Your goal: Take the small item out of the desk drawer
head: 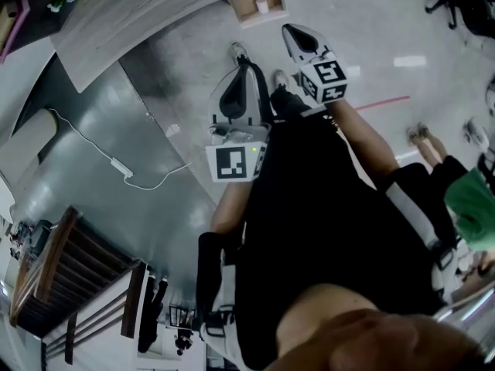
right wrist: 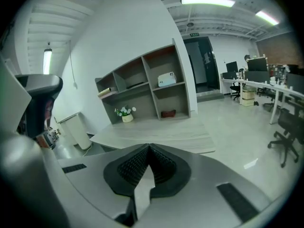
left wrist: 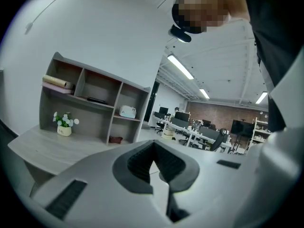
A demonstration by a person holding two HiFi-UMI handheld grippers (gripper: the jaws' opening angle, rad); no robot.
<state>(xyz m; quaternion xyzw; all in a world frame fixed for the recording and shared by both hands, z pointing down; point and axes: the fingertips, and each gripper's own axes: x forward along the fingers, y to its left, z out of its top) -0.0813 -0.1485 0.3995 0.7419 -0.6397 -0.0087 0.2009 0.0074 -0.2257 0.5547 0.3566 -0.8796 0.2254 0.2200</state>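
Observation:
In the head view an open wood-coloured drawer (head: 243, 11) sticks out from the grey desk (head: 155, 14) at the top. A small white item (head: 262, 6) lies inside it. My left gripper (head: 244, 65) and right gripper (head: 289, 29) are held side by side over the floor, short of the drawer. Both are shut with nothing between their pads. The left gripper (left wrist: 153, 145) points toward the desk (left wrist: 52, 146) and its shelf unit (left wrist: 95, 103). The right gripper (right wrist: 148, 147) looks over the desk top (right wrist: 161, 129); the drawer is not visible there.
A white cable with an adapter (head: 120, 165) trails across the floor at left, beside a wooden rack (head: 69, 277). Another person's legs (head: 433, 153) are at right. A flower pot (right wrist: 126, 114) sits on the desk, a white cabinet (right wrist: 76, 129) beside it, office chairs (right wrist: 285, 127) beyond.

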